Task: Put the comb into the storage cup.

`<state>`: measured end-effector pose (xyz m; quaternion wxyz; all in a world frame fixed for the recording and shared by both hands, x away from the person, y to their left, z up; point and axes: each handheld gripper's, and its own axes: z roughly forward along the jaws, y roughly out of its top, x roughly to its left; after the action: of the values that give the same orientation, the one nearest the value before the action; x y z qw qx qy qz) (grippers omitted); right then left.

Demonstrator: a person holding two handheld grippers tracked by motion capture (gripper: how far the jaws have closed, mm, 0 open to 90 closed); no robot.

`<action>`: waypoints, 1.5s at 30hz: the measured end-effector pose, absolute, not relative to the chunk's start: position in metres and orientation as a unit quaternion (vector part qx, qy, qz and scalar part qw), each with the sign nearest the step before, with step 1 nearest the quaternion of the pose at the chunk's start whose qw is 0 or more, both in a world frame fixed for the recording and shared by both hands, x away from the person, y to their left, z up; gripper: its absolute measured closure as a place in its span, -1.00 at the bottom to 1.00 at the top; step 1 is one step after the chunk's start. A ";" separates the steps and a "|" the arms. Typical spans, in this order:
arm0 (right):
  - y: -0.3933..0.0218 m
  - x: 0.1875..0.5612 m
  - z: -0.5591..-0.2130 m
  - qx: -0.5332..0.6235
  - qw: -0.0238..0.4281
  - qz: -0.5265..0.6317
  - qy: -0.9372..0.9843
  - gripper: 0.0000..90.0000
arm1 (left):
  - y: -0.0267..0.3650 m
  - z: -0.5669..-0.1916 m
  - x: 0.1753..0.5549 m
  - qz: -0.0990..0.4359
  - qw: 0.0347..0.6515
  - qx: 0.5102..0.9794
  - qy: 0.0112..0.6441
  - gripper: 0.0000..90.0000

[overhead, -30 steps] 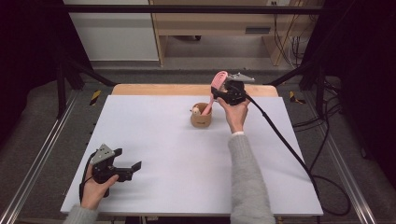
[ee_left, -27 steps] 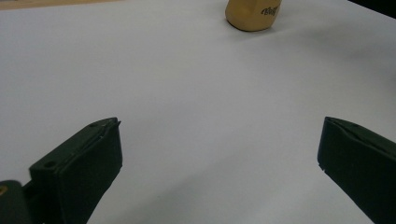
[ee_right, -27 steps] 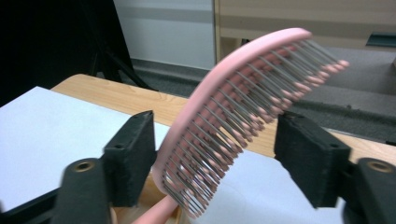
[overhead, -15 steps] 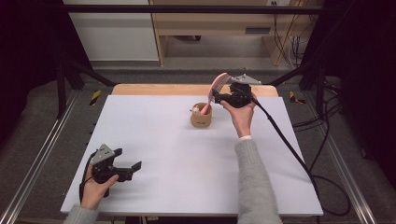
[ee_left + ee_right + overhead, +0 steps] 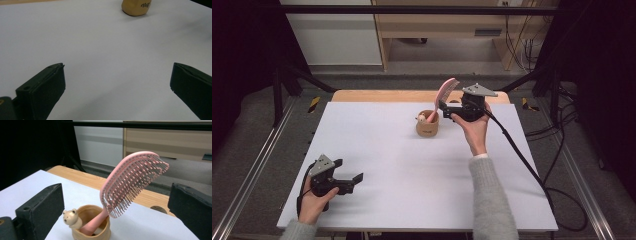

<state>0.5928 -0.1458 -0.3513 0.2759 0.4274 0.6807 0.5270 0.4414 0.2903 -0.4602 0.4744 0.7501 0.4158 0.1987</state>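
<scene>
Left tongs (image 5: 353,181): held low near the desk's near-left corner by the left hand (image 5: 314,205); the jaws are seen standing wide apart with nothing between them, pointed across the bare surface toward the cup.

Desk (image 5: 387,165): a flat white-topped desk with a strip of light wood along its far edge; the things are carried toward the middle of the far edge.

Cup (image 5: 427,123): a small tan wooden cup with a pale bear figure (image 5: 70,218) on its rim, set upright near the far edge, slightly right of centre.

Brush (image 5: 445,93): a pink plastic hairbrush with grey, pink-tipped bristles; its handle is stood in the cup and its head is leaned up and away toward the far-right.

Right tongs (image 5: 443,107): held in the right hand (image 5: 472,127) just beside the brush head, right of the cup; the jaws have just been opening and are now spread wide, with the brush framed between them but touched by neither pad.

Step in hand: the brush is judged to be released into the cup, the placing done.

Next move: a clean retreat is called for, the open jaws drawn back without the leaning head being brushed, lest the cup be tipped.
</scene>
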 end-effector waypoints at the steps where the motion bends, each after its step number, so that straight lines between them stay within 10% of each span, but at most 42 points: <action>1: -0.147 0.590 -0.351 0.424 0.276 0.529 0.681 -0.98 | 0.290 -0.460 0.441 0.199 0.474 0.750 0.416 -1.00; 45: -0.189 0.493 -0.402 0.345 0.199 0.555 0.731 -0.99 | 0.286 -0.461 0.441 0.197 0.473 0.758 0.404 -1.00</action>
<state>0.4930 -0.1889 -0.4016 0.1986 0.3449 0.7306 0.5548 0.4410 0.2862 -0.4610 0.4731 0.7576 0.4041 0.1972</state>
